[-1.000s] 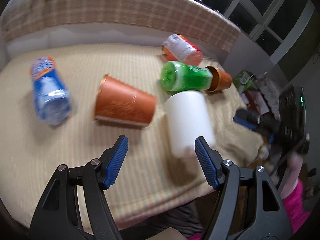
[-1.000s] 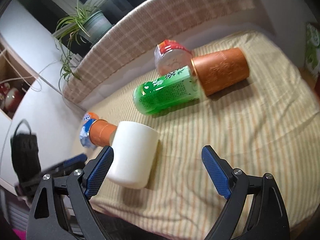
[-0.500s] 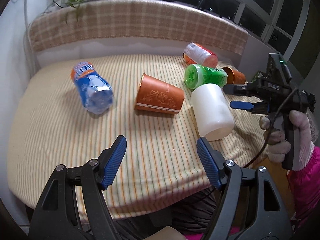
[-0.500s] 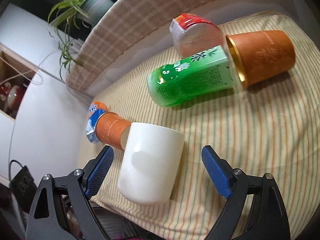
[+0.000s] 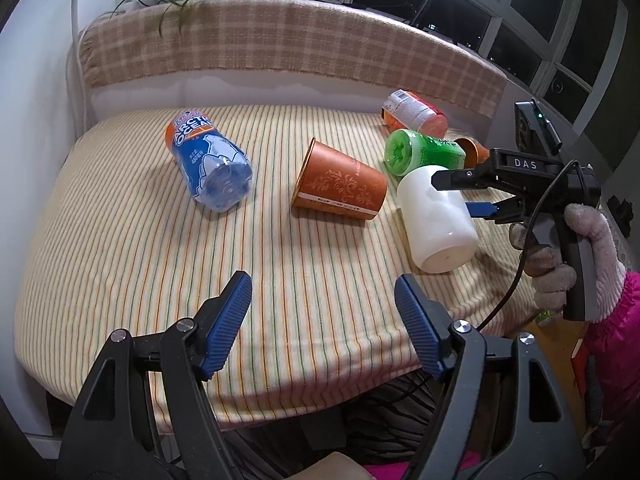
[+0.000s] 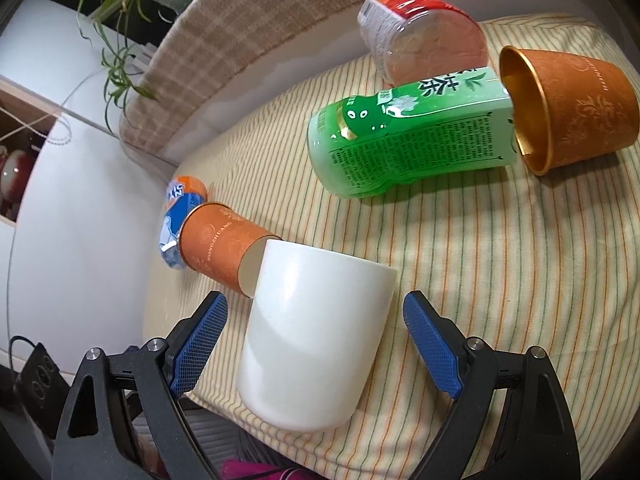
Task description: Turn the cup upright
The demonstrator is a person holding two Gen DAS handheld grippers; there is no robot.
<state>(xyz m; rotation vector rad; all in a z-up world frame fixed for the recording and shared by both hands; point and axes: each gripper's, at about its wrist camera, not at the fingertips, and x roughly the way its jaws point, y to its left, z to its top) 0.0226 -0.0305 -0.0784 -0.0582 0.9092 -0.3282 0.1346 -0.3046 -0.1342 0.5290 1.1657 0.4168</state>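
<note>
Left gripper (image 5: 322,304) is hovering low with jaws spread wide, blue pads (image 5: 226,322) facing each other, nothing between them. Right gripper (image 6: 314,346) is sitting wide open too, fingers straddling with gaps on both sides, no contact. In the left wrist view, the right gripper (image 5: 460,196) is pointing in sideways, gripped by a gloved right hand (image 5: 568,256) on its handle.

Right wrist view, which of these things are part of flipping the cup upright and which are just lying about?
Part of the job:
white cup, on its side
right gripper, open around it

Lying about:
green bottle
red bottle
blue bottle
two orange cups
</note>
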